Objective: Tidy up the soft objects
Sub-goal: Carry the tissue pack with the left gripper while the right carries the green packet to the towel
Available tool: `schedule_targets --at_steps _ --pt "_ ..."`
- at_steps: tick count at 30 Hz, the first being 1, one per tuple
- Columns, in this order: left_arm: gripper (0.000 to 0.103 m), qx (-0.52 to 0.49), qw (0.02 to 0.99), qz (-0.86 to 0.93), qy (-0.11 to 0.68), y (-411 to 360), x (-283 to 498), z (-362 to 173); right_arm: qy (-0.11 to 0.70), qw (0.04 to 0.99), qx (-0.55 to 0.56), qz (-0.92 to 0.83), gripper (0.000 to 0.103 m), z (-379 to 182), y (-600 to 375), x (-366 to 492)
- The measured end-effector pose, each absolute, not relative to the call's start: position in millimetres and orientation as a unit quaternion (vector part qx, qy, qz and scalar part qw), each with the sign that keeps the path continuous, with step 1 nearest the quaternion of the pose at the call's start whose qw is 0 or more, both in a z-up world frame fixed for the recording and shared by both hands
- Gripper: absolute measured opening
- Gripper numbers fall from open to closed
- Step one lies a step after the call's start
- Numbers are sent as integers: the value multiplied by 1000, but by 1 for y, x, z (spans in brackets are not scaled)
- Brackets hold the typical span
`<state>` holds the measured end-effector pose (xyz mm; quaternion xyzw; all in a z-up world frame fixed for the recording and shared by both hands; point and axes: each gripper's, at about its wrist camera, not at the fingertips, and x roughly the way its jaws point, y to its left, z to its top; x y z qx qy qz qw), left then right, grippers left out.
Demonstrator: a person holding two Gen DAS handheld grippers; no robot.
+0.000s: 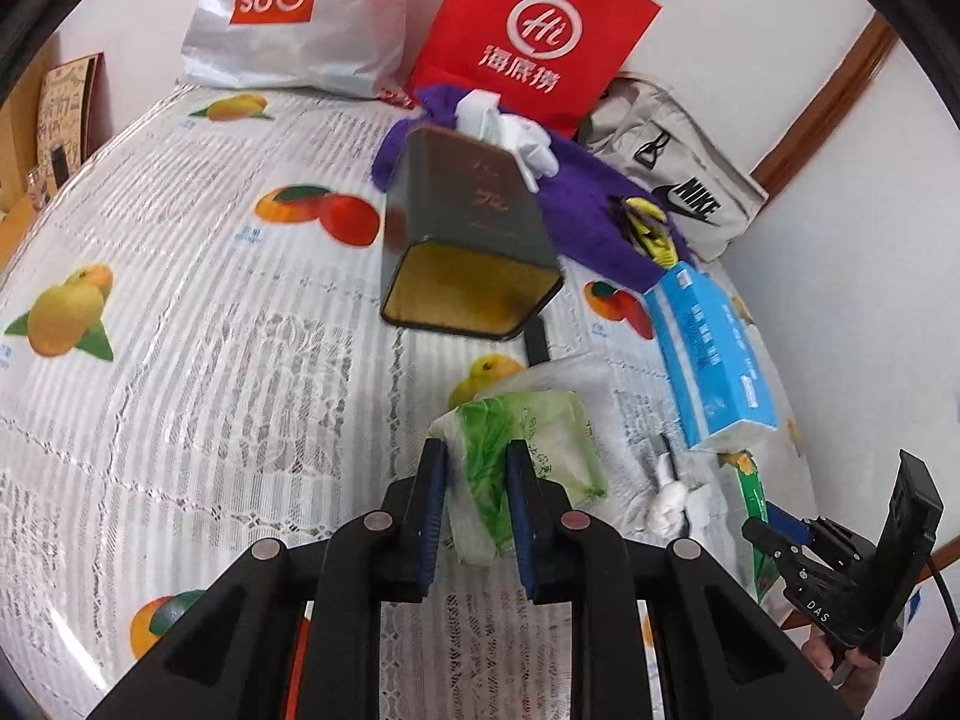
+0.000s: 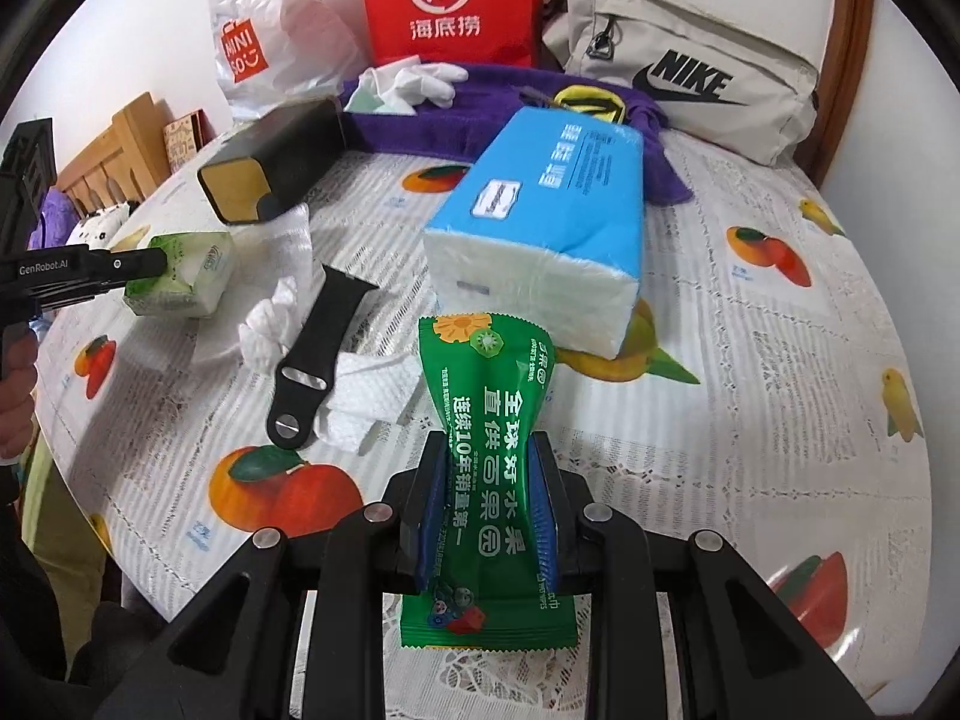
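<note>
My left gripper (image 1: pixel 477 459) is shut on a small green-and-white tissue pack (image 1: pixel 540 438), held just above the table; the pack also shows in the right wrist view (image 2: pixel 192 276) with the left gripper (image 2: pixel 144 267) on it. My right gripper (image 2: pixel 489 456) is shut on a green wet-wipe packet (image 2: pixel 486 420), pinched at its middle. The right gripper also shows in the left wrist view (image 1: pixel 780 534) at the right edge. A large blue tissue pack (image 2: pixel 552 210) lies ahead of the packet. A dark tin box (image 1: pixel 474 240) lies on its side, its open mouth facing me.
A black watch strap (image 2: pixel 318 348) and crumpled white tissues (image 2: pixel 270 324) lie between the grippers. A purple towel (image 1: pixel 600 222), white gloves (image 2: pixel 420 81), a Nike pouch (image 2: pixel 690 84), a red bag (image 2: pixel 450 0) and a Miniso bag (image 1: pixel 288 6) line the back wall.
</note>
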<state>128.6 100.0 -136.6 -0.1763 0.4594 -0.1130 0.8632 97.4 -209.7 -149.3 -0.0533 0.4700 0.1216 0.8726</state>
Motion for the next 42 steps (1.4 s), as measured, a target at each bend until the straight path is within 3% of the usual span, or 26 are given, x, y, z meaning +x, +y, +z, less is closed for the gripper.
schedule_targets --at_steps 19,42 --pt "19 -164 882 -111 427 100 144 -82 417 900 -40 119 26 -85 -212 107" --pt "20 -133 895 -102 414 82 222 -44 381 917 -26 115 26 -47 -222 198"
